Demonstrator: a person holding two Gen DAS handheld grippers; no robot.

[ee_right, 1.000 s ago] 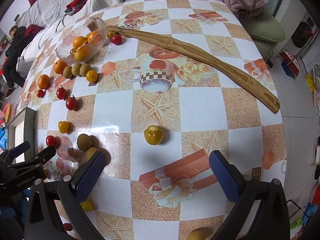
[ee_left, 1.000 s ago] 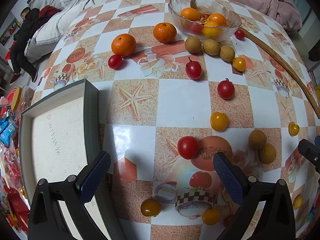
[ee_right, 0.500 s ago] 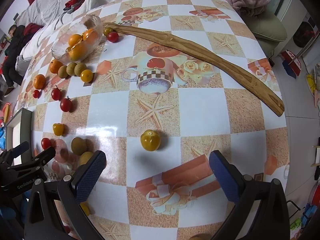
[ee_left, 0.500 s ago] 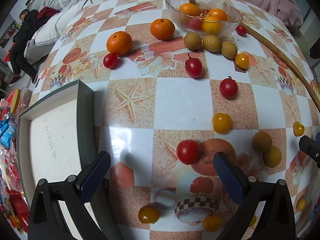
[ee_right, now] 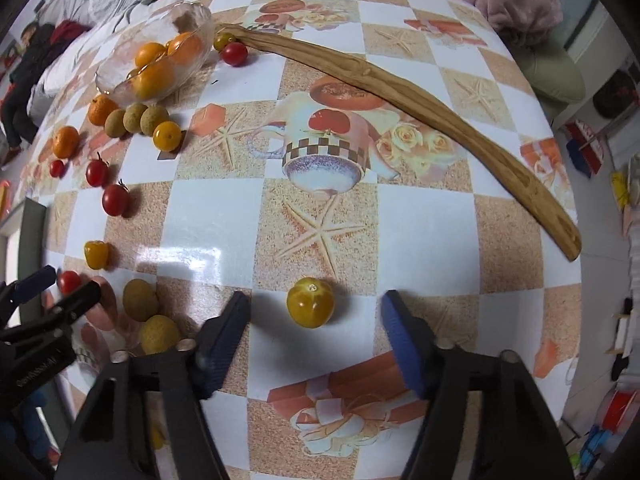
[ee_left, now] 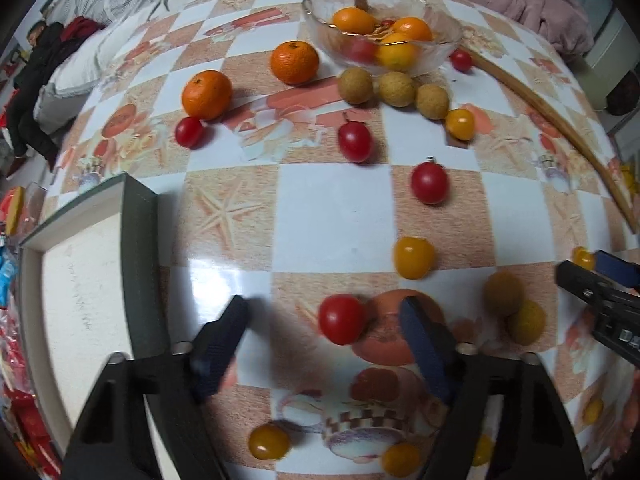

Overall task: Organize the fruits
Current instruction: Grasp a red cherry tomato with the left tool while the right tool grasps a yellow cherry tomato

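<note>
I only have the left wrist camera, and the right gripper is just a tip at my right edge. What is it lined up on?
Observer: The right gripper straddles a single yellow tomato. Its jaws are closing, and the pads are not yet on it.
Operator: Is any other fruit inside those jaws?
Observer: No. The nearest fruit, two brownish longans, lies outside the jaws on the bowl's side.
Operator: My view cuts off the wooden stick. Where does it end?
Observer: The wooden stick ends close to the rim of the table, with its tip still on the tabletop.
</note>
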